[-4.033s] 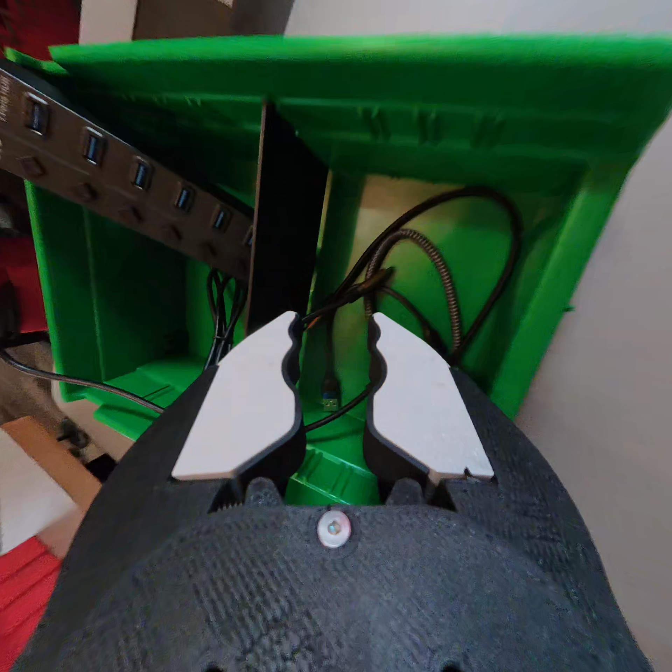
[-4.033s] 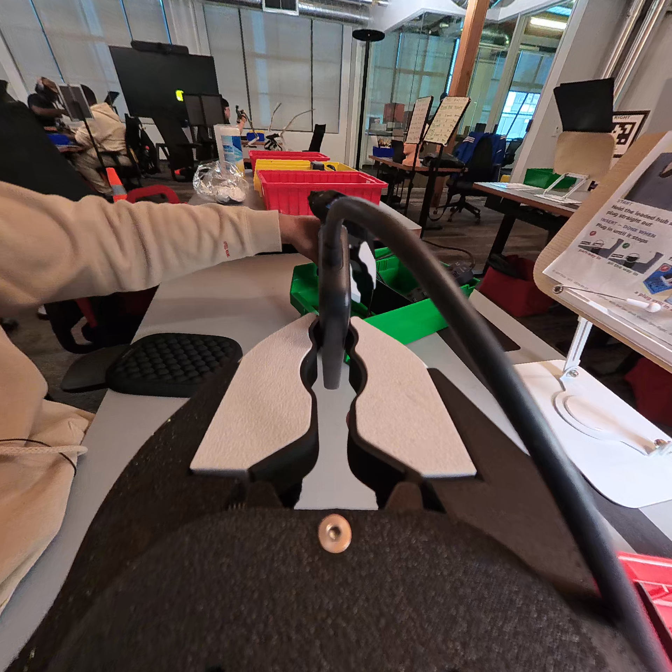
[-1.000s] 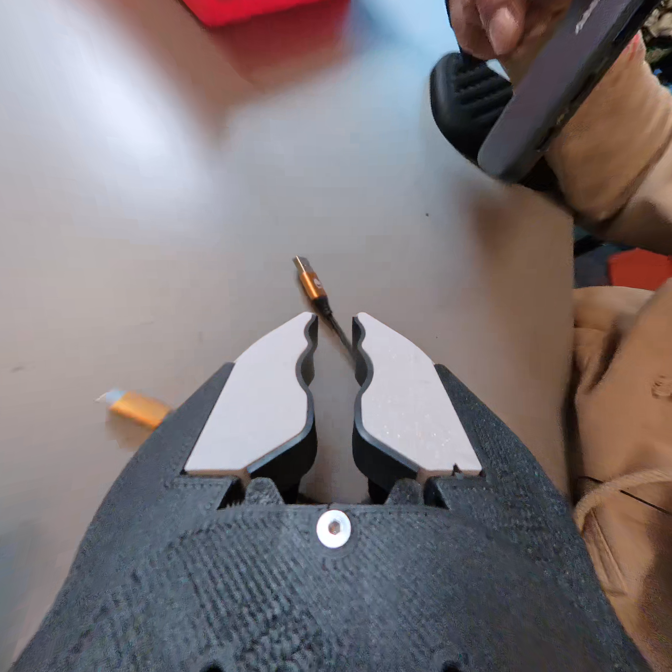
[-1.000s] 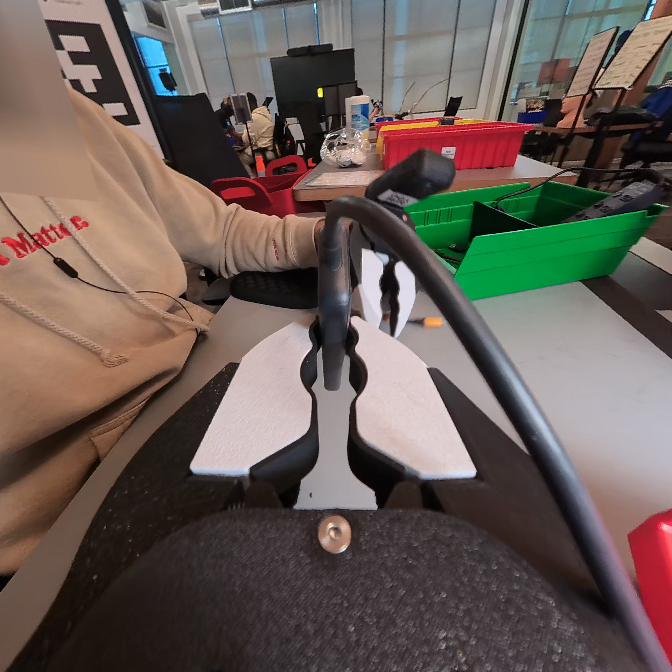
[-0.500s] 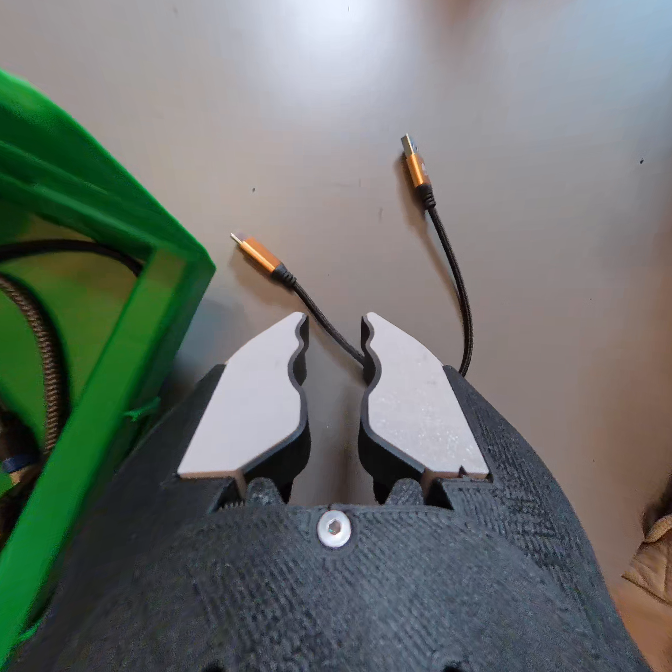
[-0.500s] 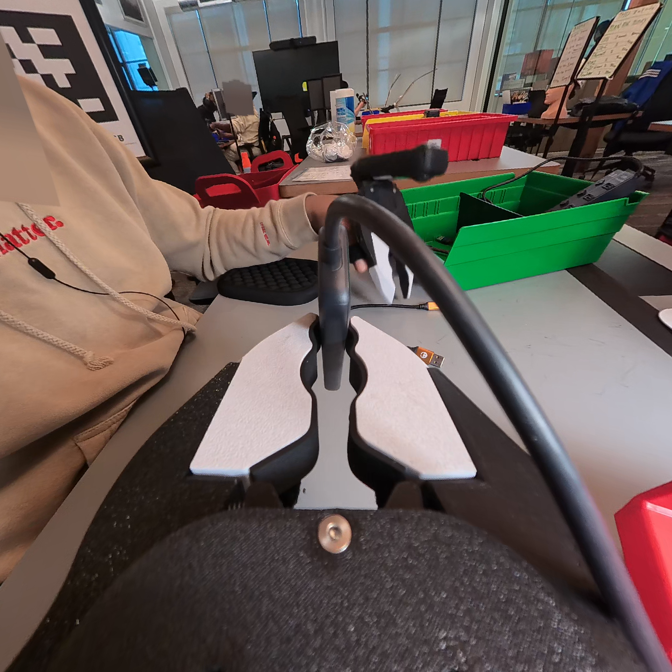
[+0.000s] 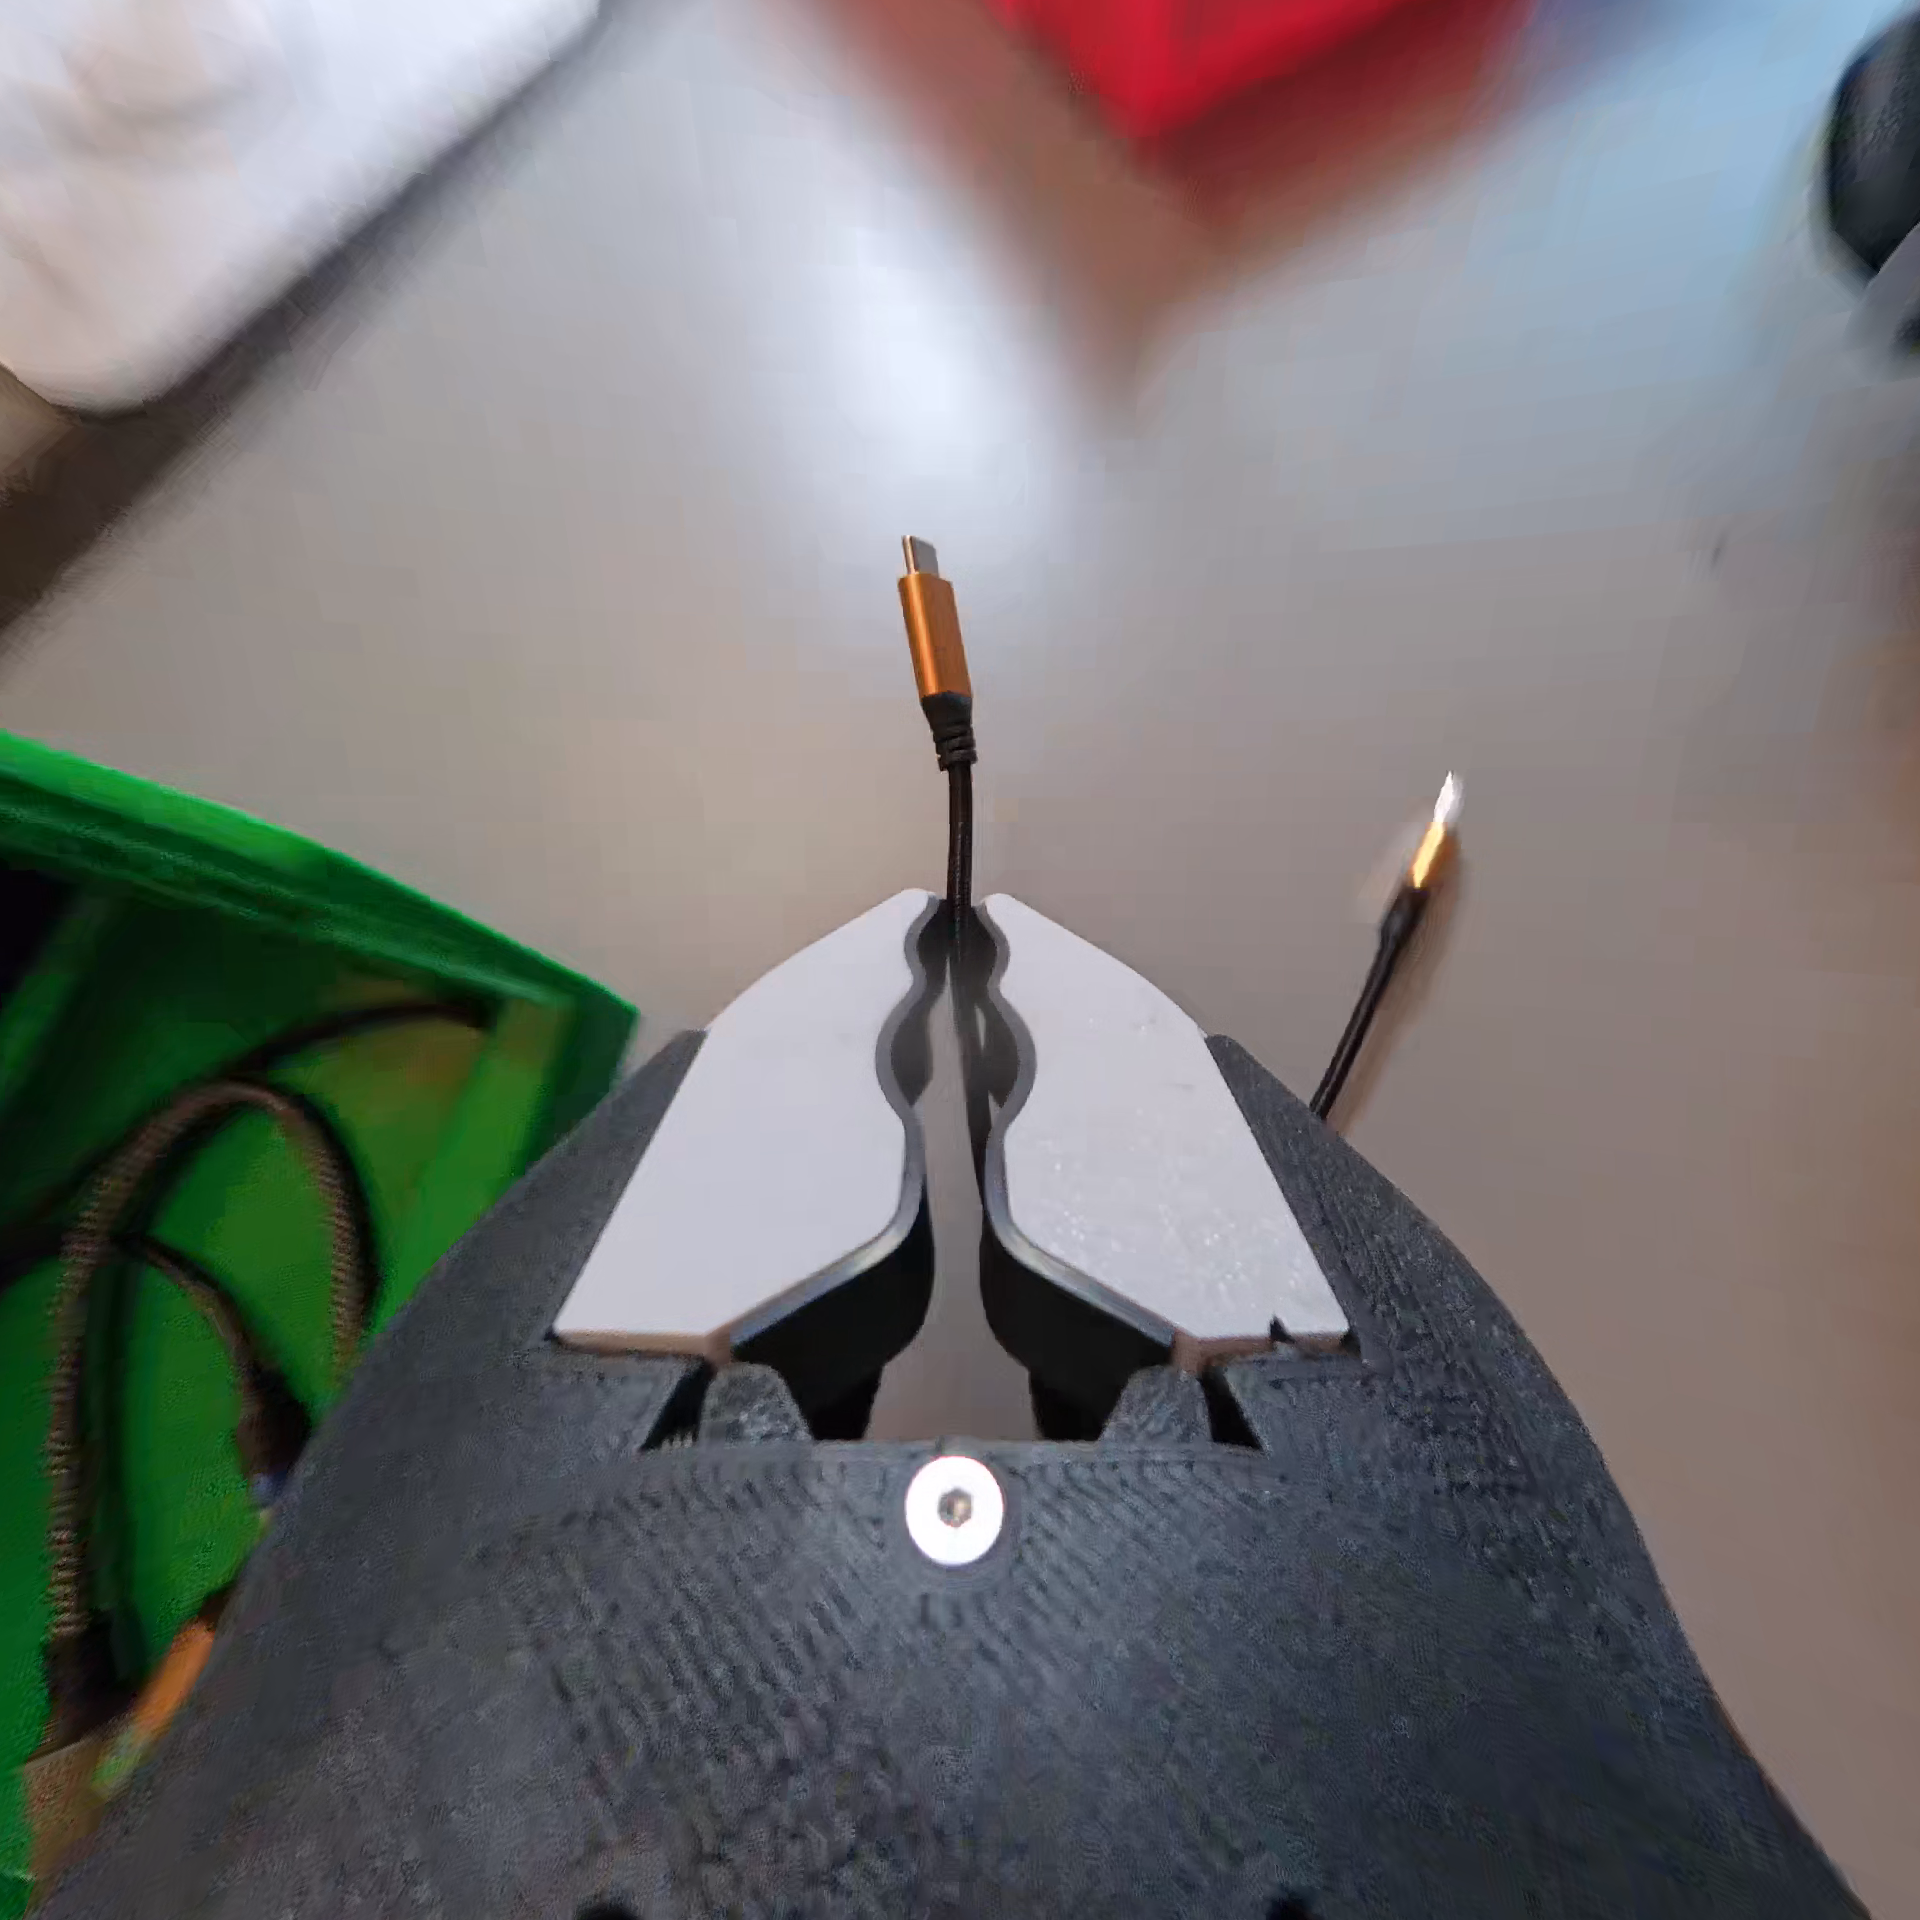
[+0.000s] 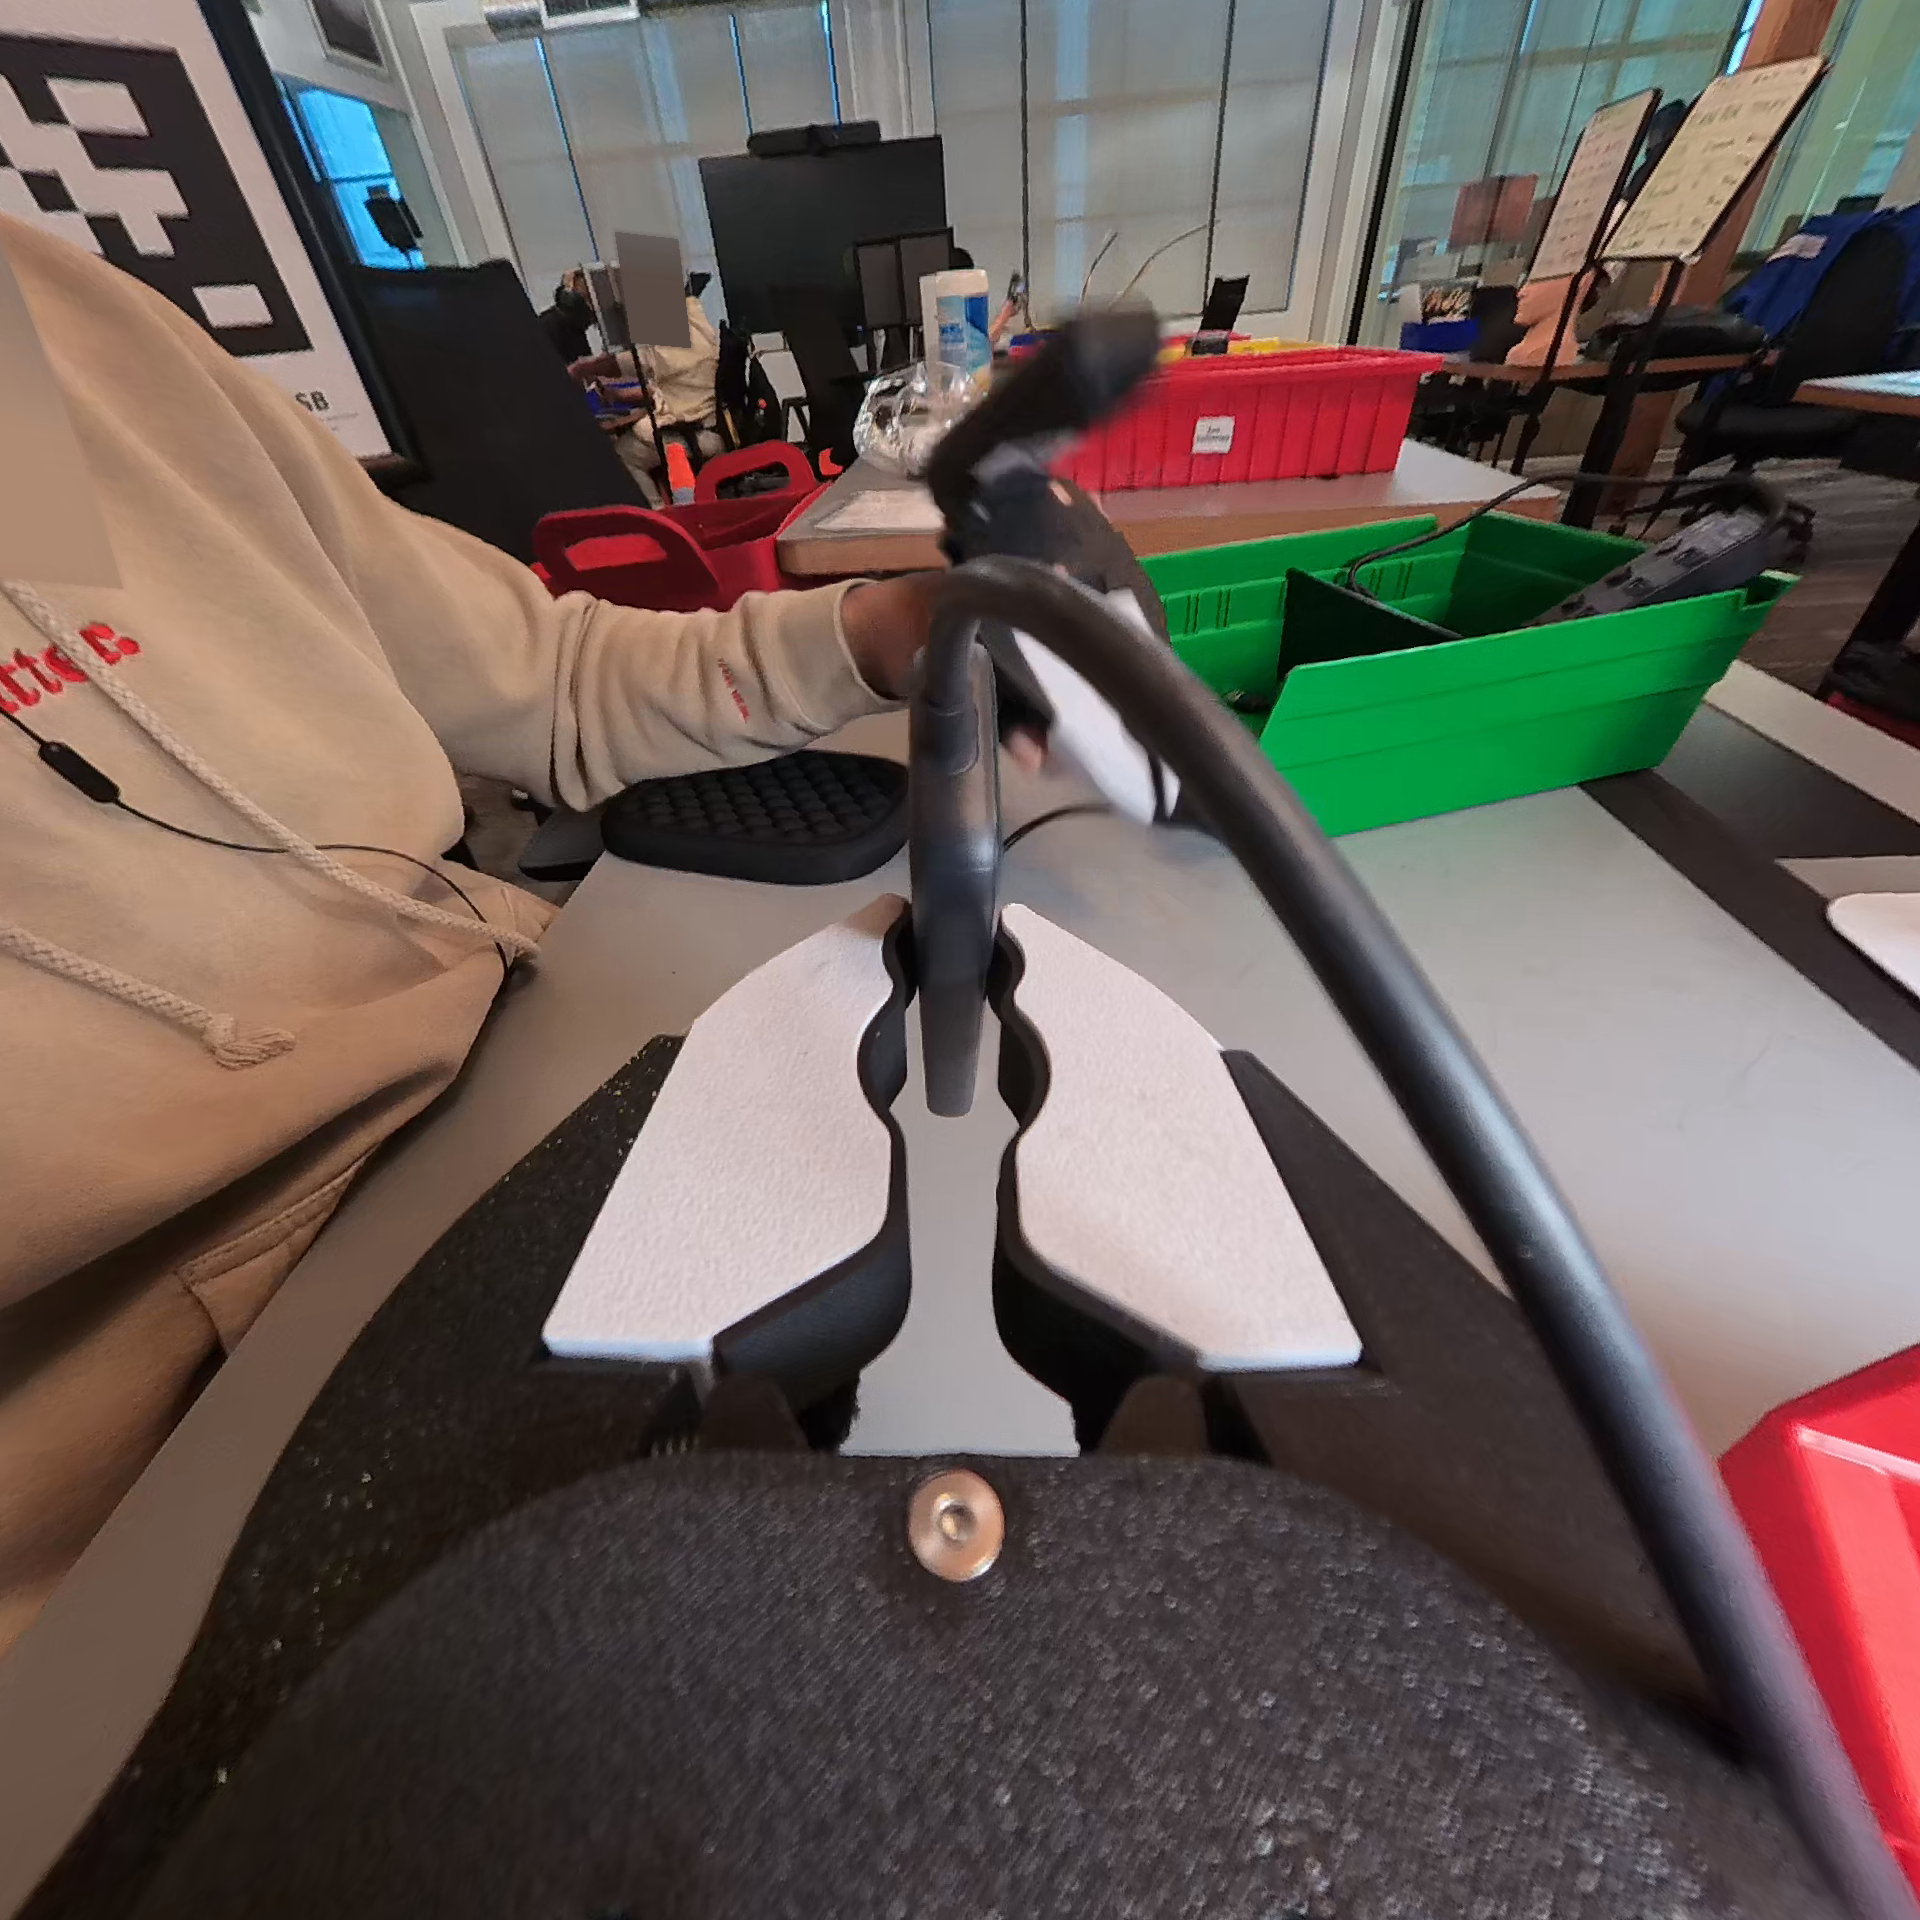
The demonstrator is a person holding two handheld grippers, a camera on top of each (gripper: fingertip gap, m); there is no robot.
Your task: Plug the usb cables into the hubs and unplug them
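My grey bench (image 8: 1558, 1039), a green bin (image 8: 1475, 717) of cables and a hub standing on it at the far side, black dimpled pad (image 8: 758, 816) at its near-left edge, red bin corner (image 8: 1839, 1538) at right, white base (image 8: 1881, 935) far right

The right gripper (image 8: 954, 925) clamps a dark slim hub (image 8: 951, 862) edge-on, its thick black cord (image 8: 1351, 966) arching over; the green plastic bin (image 8: 1496, 675) sits beyond it.
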